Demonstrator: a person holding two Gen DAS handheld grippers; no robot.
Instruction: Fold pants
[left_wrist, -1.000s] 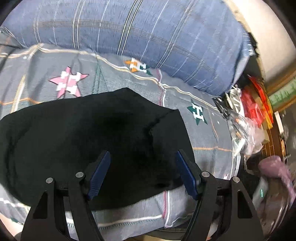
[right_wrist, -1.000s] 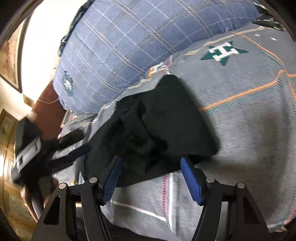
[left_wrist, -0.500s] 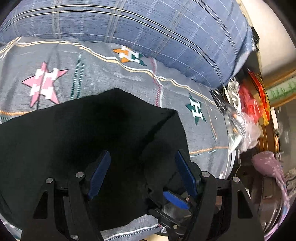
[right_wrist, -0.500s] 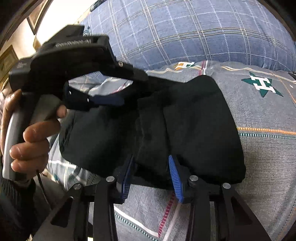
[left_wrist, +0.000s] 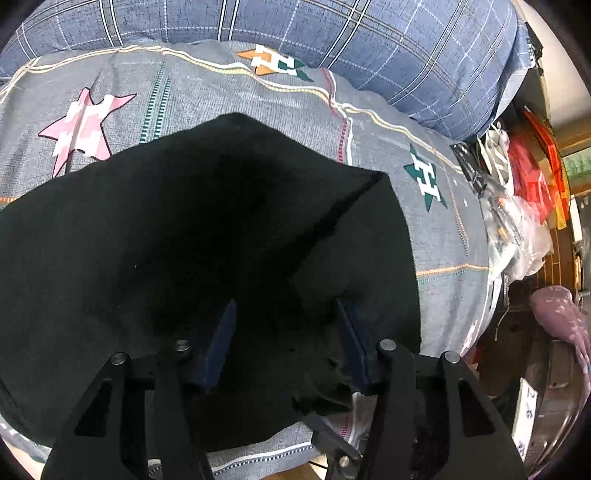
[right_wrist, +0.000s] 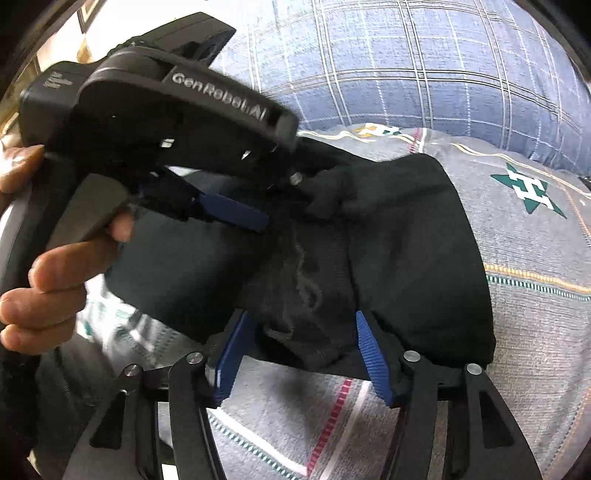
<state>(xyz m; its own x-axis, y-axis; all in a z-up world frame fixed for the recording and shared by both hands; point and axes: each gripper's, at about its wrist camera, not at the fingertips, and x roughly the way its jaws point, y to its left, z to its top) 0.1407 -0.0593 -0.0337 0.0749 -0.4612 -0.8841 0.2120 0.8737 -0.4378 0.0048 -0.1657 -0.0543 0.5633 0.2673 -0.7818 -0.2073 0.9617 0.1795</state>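
Observation:
Black pants (left_wrist: 184, 251) lie folded on a grey patterned bedspread (left_wrist: 229, 92). They also show in the right wrist view (right_wrist: 406, 258). My left gripper (left_wrist: 284, 314) is open, its blue pads straddling the bunched near edge of the pants. My right gripper (right_wrist: 303, 321) is partly open, its blue pads on either side of a bunched fold at the pants' near edge; I cannot tell if they pinch it. The left gripper's body (right_wrist: 155, 122) fills the upper left of the right wrist view, held by a hand.
A blue plaid pillow (left_wrist: 369, 40) lies at the back of the bed. Plastic bags and red packets (left_wrist: 524, 184) are piled off the bed's right edge. A purple object (left_wrist: 561, 317) sits lower right.
The left gripper has lowered and narrowed over the pants' near edge. The right gripper has closed in on the bunched fold and both grippers have come close together.

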